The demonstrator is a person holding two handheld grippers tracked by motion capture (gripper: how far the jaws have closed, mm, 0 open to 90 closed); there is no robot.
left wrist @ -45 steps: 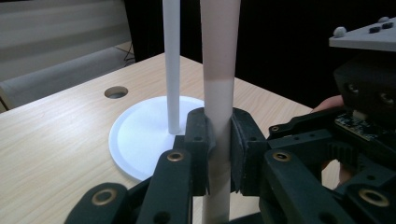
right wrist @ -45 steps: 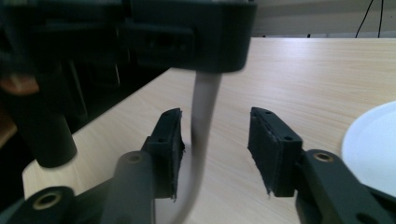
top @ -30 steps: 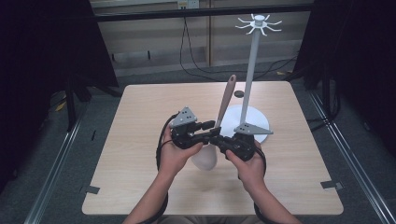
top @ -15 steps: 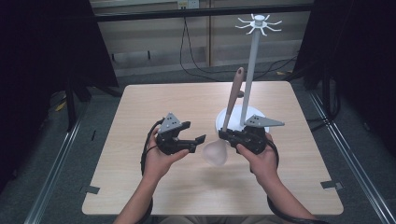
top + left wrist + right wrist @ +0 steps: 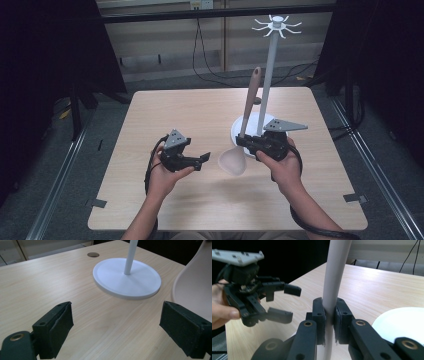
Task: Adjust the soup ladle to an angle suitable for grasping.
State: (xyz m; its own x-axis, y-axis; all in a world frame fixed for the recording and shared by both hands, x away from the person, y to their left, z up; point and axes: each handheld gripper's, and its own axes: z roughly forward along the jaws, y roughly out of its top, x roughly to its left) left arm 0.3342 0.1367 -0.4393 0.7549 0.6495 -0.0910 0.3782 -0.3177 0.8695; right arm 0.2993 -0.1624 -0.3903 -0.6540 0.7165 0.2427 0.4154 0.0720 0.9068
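Spoon (image 5: 242, 131), pale bowl down and brown handle tip up, is clamped in my right tool (image 5: 246, 143) just above the bowl; it stands tilted, its handle leaning close beside the white stand pole (image 5: 267, 85). My right gripper view shows what the high view cannot: both pads (image 5: 320, 315) pressed flat against the pale shaft, no gap either side. My left tool (image 5: 202, 159) holds nothing; its jaws have just been opening and now stand wide apart, with bare tabletop (image 5: 105, 322) between them in its own view. That view also catches the spoon's bowl at its right edge, just beyond one pad and not touching it. The high view places the left tool a little left of the bowl, apart from it. Farther off, the stand's round white base (image 5: 127, 277) rests on the tabletop, and a small round hole (image 5: 93, 254) lies behind it. The hooked crown (image 5: 276, 25) of the stand tops the pole in the high view.
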